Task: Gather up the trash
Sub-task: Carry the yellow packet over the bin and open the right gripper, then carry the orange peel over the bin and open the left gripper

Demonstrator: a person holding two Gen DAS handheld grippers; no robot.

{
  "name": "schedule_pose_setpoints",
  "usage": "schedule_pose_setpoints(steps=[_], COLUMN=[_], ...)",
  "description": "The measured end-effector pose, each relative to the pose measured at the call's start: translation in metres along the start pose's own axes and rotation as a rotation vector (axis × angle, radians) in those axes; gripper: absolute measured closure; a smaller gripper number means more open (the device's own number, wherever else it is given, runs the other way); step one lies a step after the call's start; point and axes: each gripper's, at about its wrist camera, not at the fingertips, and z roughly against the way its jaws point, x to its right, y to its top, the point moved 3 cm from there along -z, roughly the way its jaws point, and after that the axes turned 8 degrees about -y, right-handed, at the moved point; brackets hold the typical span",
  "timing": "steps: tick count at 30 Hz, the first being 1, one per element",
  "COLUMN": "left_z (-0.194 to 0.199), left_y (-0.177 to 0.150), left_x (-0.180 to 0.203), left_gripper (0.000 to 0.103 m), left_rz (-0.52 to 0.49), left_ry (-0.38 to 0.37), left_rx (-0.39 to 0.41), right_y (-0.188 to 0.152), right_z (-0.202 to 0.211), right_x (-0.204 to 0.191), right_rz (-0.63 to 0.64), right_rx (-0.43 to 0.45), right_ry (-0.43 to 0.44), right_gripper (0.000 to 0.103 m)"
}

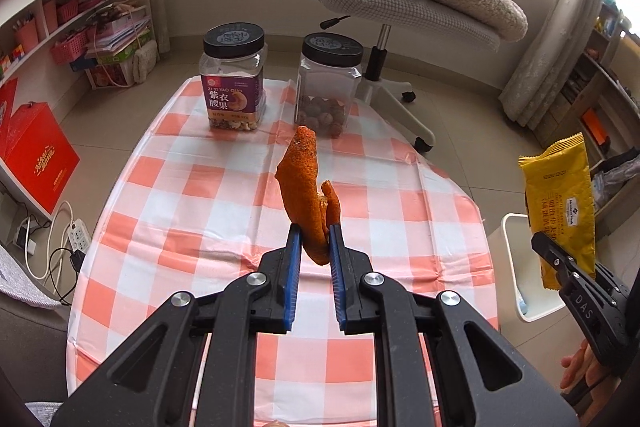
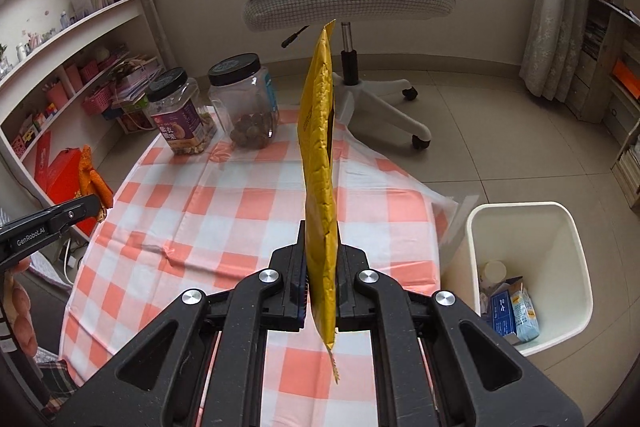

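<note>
While clamped: peel [image 1: 306,187] (upright) between gripper [image 1: 313,239] pads.

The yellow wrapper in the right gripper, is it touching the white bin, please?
Apart: the right wrist view shows the yellow wrapper held over the tablecloth, left of the white bin.

Orange peel [image 1: 305,187]: curled, dried, held upright above the checked cloth. Yellow snack wrapper [image 2: 319,163]: crinkled, flattened, held upright on edge. White bin [image 2: 576,259]: open, cartons contained.
</note>
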Motion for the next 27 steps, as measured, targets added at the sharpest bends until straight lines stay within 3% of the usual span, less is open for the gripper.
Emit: schedule_pose_setpoints(steps=[8,12,14,15,16,18,20,22,27], left_z=[-0.017,-0.027,-0.033,-0.037,-0.041,-0.047,-0.053,-0.059,-0.070], left_y=[-0.010,-0.020,-0.025,-0.027,-0.028,-0.030,-0.031,-0.032,-0.034], left_x=[0.034,0.052,0.066,0.073,0.082,0.100,0.122,0.147,0.227], left_gripper=[0.088,0.088,0.088,0.088,0.089,0.089,0.088,0.088,0.088], left_rz=[-0.081,-0.124,-0.149,-0.159,-0.168,-0.187,-0.208,-0.216,-0.305], left_ry=[0.001,-0.009,-0.020,-0.028,-0.037,-0.058,-0.085,-0.124,-0.196], left_rx=[-0.026,-0.046,-0.062,-0.068,-0.072,-0.075,-0.081,-0.094,-0.102], right_y=[-0.007,-0.012,-0.014,-0.015,-0.017,-0.018,-0.019,-0.023,-0.034], right_z=[0.005,-0.006,-0.010,-0.010,-0.008,0.001,0.011,0.021,0.047], right_x=[0.079,0.132,0.157,0.170,0.181,0.200,0.217,0.233,0.267], right_rz=[-0.095,-0.212,-0.270,-0.306,-0.345,-0.403,-0.447,-0.484,-0.523], right_rx=[0.004,-0.048,-0.074,-0.080,-0.077,-0.063,-0.037,-0.021,0.023], right_ry=[-0.147,-0.200,-0.242,-0.257,-0.262,-0.282,-0.303,-0.326,-0.429], right_gripper=[0.095,0.095,0.089,0.080,0.060,0.038,0.035,0.025,0.021])
